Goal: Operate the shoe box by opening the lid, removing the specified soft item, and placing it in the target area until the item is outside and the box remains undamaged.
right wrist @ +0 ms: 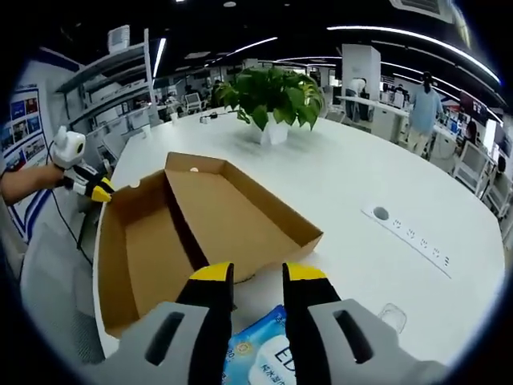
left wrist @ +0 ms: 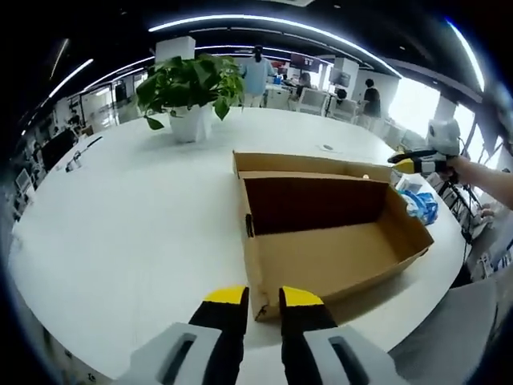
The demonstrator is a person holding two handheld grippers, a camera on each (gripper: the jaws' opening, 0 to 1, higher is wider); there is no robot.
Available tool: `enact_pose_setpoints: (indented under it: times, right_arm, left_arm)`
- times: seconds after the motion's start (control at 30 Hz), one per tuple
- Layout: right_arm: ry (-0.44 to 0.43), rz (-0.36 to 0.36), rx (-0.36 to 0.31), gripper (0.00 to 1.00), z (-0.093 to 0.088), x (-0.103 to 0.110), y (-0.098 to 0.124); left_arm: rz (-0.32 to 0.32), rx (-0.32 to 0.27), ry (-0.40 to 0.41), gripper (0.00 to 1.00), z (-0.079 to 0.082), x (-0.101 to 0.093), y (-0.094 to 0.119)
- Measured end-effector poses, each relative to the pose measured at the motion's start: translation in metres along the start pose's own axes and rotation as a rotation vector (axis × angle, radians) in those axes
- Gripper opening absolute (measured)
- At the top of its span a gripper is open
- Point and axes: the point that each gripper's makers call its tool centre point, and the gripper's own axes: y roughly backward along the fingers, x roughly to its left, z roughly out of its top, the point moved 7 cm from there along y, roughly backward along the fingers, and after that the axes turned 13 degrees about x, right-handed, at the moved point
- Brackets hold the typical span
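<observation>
The brown cardboard shoe box point(left wrist: 321, 241) lies open on the white round table, its lid point(left wrist: 304, 165) folded back flat, and nothing shows inside. My left gripper point(left wrist: 263, 298) hovers at the box's near corner, jaws a narrow gap apart with nothing between them. A blue-and-white soft packet point(left wrist: 419, 202) lies on the table just outside the box's far end. The right gripper point(left wrist: 406, 164), held by a hand, hangs above it. In the right gripper view the packet point(right wrist: 258, 353) lies below and between my right gripper point(right wrist: 258, 277), whose jaws stand apart. The box point(right wrist: 200, 224) stretches ahead, with the left gripper point(right wrist: 98, 191) at its far corner.
A potted green plant point(left wrist: 191, 96) point(right wrist: 272, 96) stands on the table point(left wrist: 120, 241) beyond the box. A socket strip point(right wrist: 409, 233) is set into the tabletop on the right. People, desks and shelves fill the room behind. The table edge runs close to both grippers.
</observation>
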Motion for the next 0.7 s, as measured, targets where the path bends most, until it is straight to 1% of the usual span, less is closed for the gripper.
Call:
enact_pose_setpoints:
  times: [0.13, 0.37, 0.43, 0.7]
  right_arm:
    - [-0.008, -0.007, 0.014, 0.18, -0.0014, 0.0012, -0.0031]
    - [-0.034, -0.021, 0.033, 0.11, -0.0047, 0.0008, -0.0063]
    - [-0.048, -0.013, 0.029, 0.09, -0.0041, 0.0025, -0.0067]
    - [-0.035, -0.012, 0.028, 0.05, -0.0030, 0.0063, -0.0072]
  left_arm:
    - [-0.014, 0.007, 0.011, 0.06, -0.0004, -0.0012, -0.0019]
    - [-0.015, 0.007, 0.012, 0.06, -0.0013, -0.0015, -0.0025]
    - [-0.018, 0.004, 0.016, 0.05, -0.0015, -0.0015, -0.0023]
    - [-0.020, -0.005, 0.015, 0.05, -0.0022, -0.0020, -0.0021]
